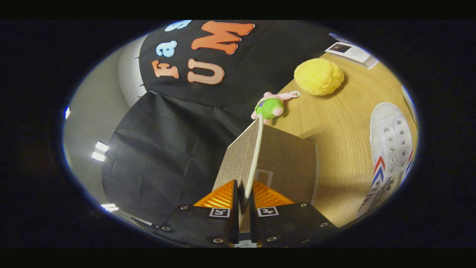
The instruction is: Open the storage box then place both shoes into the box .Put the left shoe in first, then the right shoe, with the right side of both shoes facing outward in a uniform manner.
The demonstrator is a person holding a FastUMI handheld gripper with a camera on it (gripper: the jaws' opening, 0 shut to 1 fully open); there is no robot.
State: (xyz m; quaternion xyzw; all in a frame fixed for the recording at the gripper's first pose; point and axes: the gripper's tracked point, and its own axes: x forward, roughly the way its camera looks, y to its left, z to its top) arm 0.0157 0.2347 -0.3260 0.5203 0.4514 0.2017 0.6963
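My gripper (pixel 243 193) is shut on the thin edge of the storage box lid (pixel 245 152), a brown fabric-covered flap with a pale rim that runs away from the fingers. The lid stands lifted, edge-on to me. Beside it, to the right, the brown body of the storage box (pixel 290 167) rests on the wooden table (pixel 334 123). A white canvas shoe (pixel 392 145) with metal eyelets and red and blue side stripes lies on the table to the right of the box.
A fuzzy yellow ball (pixel 319 76) and a small green and pink plush toy (pixel 270 106) lie on the table beyond the lid. A printed card (pixel 351 52) sits at the table's far corner. Black cloth walls stand behind.
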